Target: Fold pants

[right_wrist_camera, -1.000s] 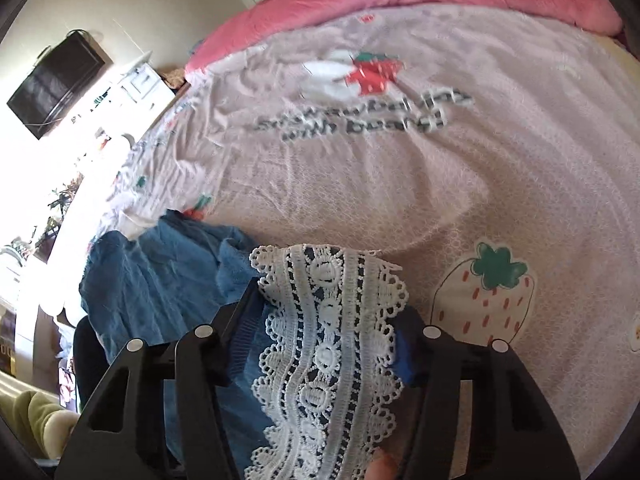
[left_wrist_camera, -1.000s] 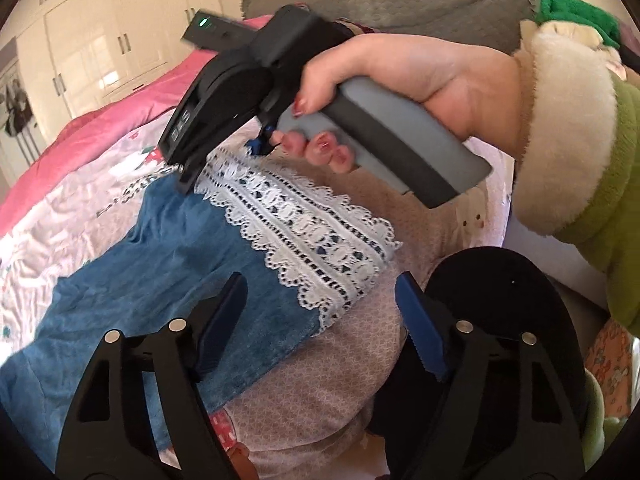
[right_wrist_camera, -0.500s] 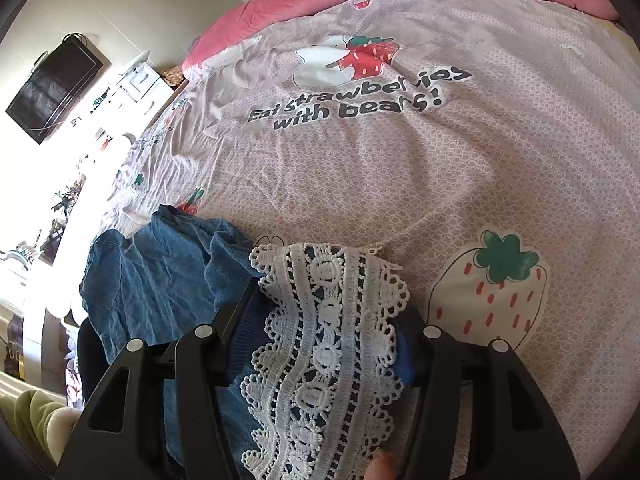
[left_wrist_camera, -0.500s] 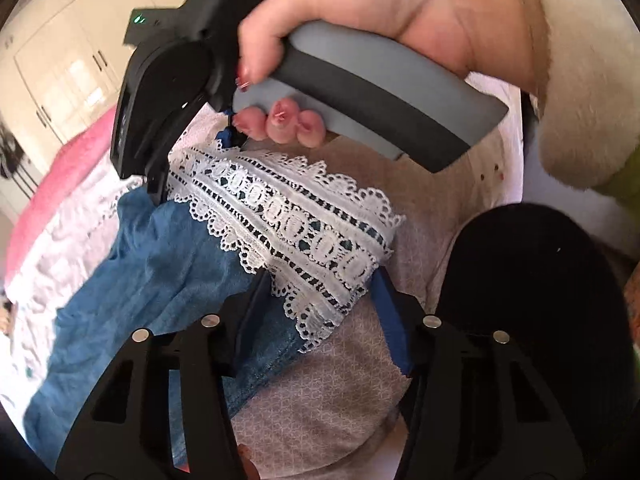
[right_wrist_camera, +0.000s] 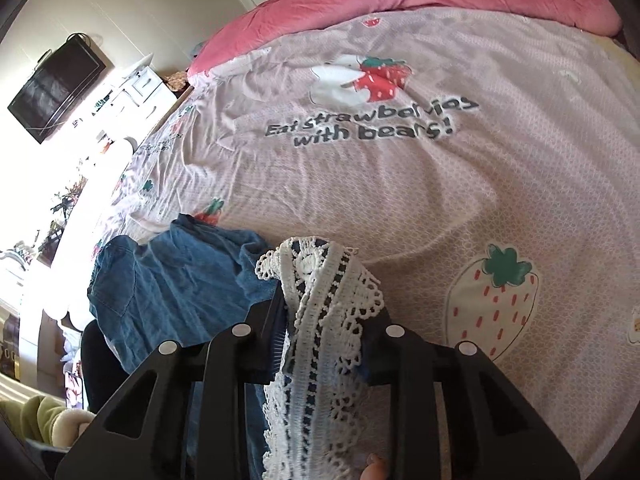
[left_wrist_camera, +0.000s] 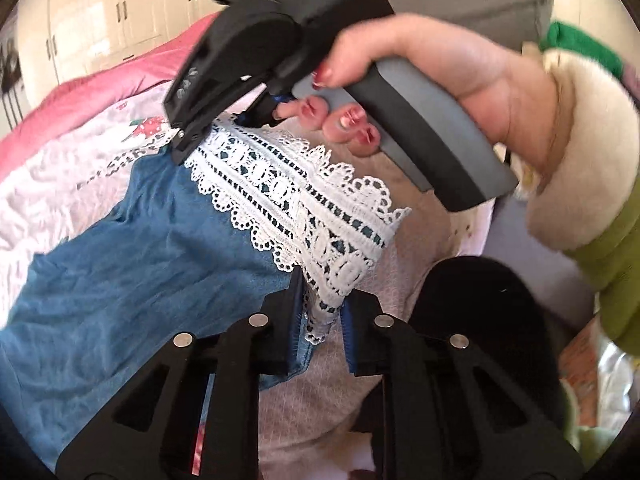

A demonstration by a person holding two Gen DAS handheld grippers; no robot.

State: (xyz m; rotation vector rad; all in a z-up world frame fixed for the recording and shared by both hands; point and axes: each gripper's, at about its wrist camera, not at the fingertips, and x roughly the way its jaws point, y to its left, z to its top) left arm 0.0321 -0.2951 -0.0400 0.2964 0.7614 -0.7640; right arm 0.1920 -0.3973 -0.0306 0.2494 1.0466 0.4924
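Both jaws just closing: left gripper (left_wrist_camera: 320, 316) and right gripper (right_wrist_camera: 324, 332) now each pinch the lace hem (left_wrist_camera: 316, 216) of the denim pants (left_wrist_camera: 132, 264), so the fold lift can start, over a strawberry-print bedsheet (right_wrist_camera: 420, 200), wall TV (right_wrist_camera: 56, 86) beyond.

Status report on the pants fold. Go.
Both grippers, left and right, just closed on lace hem. Pants on bed. Nothing in the way.

Blue denim pants (left_wrist_camera: 132, 264) with a white lace hem (left_wrist_camera: 304, 204) lie crumpled on the bed (right_wrist_camera: 440, 208), the lace end bunched and lifted slightly off the sheet.
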